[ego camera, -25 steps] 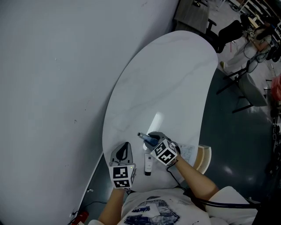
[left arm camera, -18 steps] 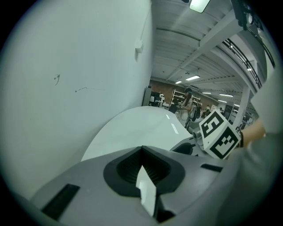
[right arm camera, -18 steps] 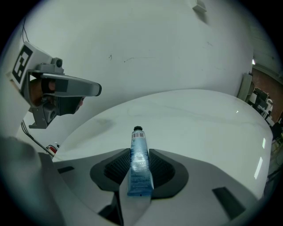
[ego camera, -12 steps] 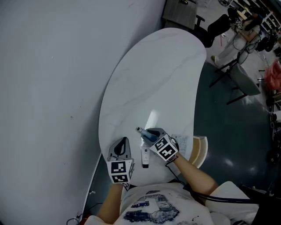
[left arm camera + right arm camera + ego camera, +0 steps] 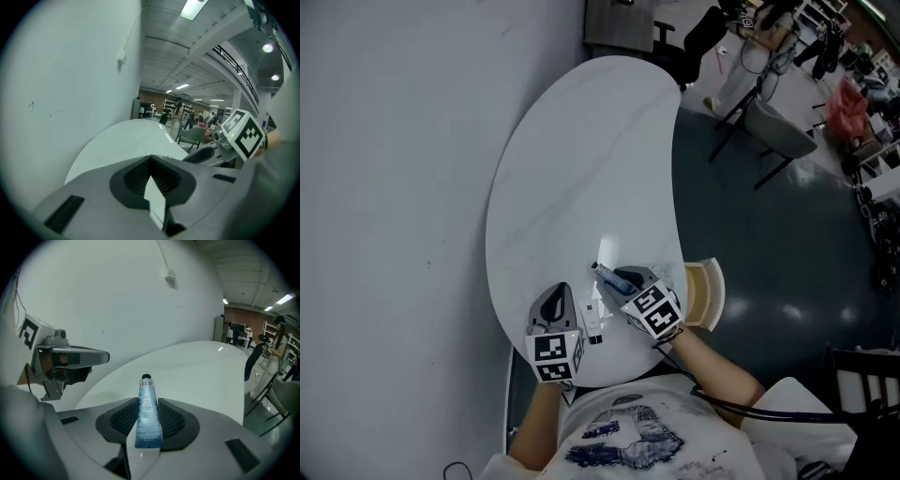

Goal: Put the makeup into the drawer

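From the head view, one smooth white oval table [image 5: 581, 169] runs from near to far along a plain grey wall [image 5: 394, 187] on its left, and its right edge is open to a dark glossy floor [image 5: 769, 244]. Two grippers hang over the near end. The left gripper [image 5: 559, 292] is empty, and the right gripper [image 5: 619, 281] carries one slim blue tube [image 5: 606, 274]. Between them a second tube, the white tube [image 5: 593, 321], lies flat on the tabletop. Just right of the right gripper, one tan, curved-fronted drawer [image 5: 705, 292] stands out from the table's right edge. The far half of the table is bare. In the left gripper view, the two grey ribbed jaws meet at their tips with nothing between them. The long pale tabletop stretches ahead, with the wall close on the left and the other gripper on the right. In the right gripper view, the ribbed pads are clamped on the blue tube at its lower half. Its dark cap points far along the table and its flat crimped end sits nearest the camera. The left gripper shows at the left, apart from it.
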Tool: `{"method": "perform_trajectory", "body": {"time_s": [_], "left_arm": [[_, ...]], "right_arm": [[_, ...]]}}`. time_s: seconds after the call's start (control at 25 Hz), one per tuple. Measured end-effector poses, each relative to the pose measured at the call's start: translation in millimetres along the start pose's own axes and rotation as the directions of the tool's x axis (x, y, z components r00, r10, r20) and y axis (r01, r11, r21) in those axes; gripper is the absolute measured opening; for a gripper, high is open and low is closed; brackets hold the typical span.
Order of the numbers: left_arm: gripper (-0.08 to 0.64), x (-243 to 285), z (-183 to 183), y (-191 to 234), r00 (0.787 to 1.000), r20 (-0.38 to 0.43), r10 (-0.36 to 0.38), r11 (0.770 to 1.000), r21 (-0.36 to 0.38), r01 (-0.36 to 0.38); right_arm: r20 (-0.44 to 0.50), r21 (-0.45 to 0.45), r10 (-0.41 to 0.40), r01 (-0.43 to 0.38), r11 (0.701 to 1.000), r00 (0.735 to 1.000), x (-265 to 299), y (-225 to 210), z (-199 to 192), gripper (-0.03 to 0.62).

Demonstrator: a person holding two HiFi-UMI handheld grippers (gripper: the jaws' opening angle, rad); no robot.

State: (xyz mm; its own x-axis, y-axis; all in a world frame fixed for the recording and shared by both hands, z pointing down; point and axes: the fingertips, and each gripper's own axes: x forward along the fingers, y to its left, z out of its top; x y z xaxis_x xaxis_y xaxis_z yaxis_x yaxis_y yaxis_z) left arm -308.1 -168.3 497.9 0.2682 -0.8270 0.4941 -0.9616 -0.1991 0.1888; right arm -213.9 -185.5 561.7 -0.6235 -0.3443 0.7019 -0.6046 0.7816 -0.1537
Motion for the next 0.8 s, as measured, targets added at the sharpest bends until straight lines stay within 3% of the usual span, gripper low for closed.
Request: {"method": "perform_trajectory", "body": {"time_s": [0.32, 0.8], "left_arm": [[0.048, 14.2, -3.8, -69.5, 0.993, -0.021, -0.116, 0.990, 0.078, 0.118], [0.048, 44.8, -17.0, -199.3, 0.968, -0.085, -0.238, 0.955, 0.161, 0.249]], "right_arm": [[0.065, 0.131, -0.126, 0.117, 0.984, 0.990, -60.3, -30.9, -32.9, 0.144], [0.052, 0.316, -0.282, 0.253, 0.915, 0.958, -154.0, -99.8, -122.4, 0.144]]}}
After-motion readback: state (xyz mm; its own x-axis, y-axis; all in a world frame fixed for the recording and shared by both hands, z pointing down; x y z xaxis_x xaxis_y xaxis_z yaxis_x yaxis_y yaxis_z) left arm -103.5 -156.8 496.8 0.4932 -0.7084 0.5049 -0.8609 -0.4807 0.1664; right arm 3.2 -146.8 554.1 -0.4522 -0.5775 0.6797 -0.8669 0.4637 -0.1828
